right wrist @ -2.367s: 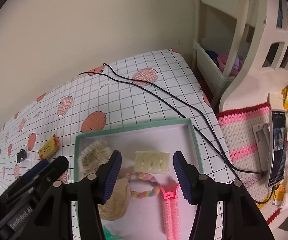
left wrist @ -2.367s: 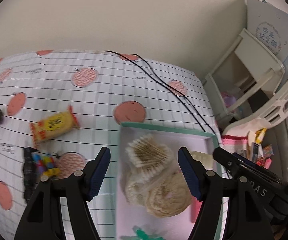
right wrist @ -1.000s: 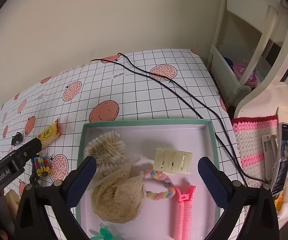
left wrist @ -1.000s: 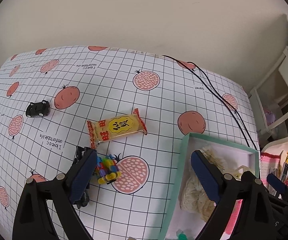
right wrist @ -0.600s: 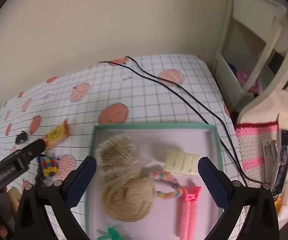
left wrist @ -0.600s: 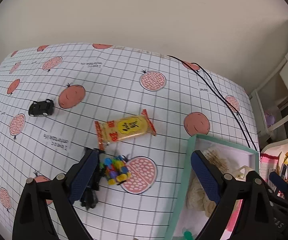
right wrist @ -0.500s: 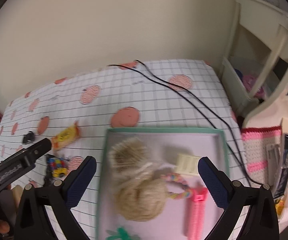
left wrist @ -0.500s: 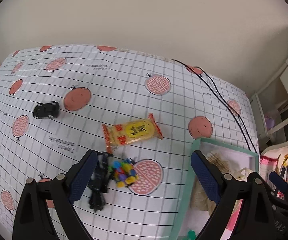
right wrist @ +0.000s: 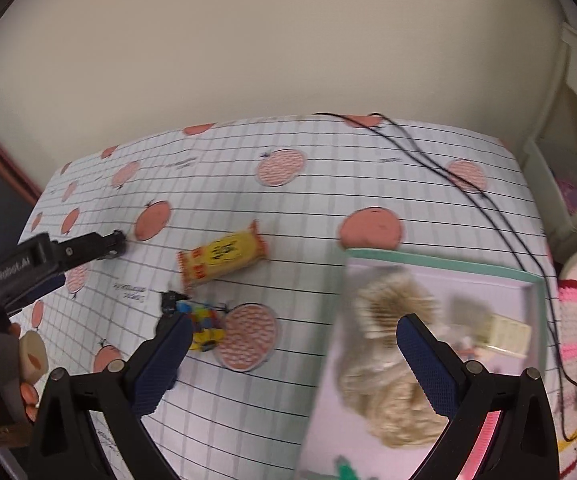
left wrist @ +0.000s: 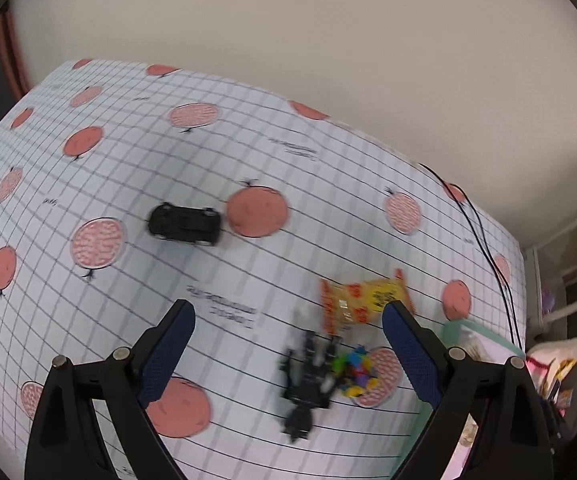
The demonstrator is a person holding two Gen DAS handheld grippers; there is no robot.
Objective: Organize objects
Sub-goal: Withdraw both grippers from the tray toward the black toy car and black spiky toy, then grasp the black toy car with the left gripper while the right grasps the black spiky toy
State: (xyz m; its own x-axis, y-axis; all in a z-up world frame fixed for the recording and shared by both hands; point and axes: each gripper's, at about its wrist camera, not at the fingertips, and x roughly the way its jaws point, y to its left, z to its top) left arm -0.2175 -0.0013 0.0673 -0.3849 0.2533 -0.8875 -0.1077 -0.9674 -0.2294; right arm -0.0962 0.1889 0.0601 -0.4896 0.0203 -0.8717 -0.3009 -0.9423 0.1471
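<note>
Toy car point(left wrist: 184, 224), small black one, was prob the next pick imo, sitting alone on the grid tablecloth point(left wrist: 288, 200) well away from everything else. Left gripper point(left wrist: 288, 344) was spread wide w/ nothing in it, hovering over the cloth, and the car lay ahead of it and off to its left, long axis running roughly side to side across the view. So the jaws would need to straddle the short way, approx as they were lined up. Left one was clearly nearer; in the right wrist view its tip sat right by the car. Right gripper point(right wrist: 292, 352) was also wide apart and empty, parked over the left edge of the green-rimmed tray point(right wrist: 440, 262), which held the hair stuff. Between the two: yellow snack pack point(left wrist: 364, 300) and a blurry black-and-multicolour clip thing point(left wrist: 328, 372) just below it, both outside the tray. Frames were motion-blurred so details were fuzzy.
</note>
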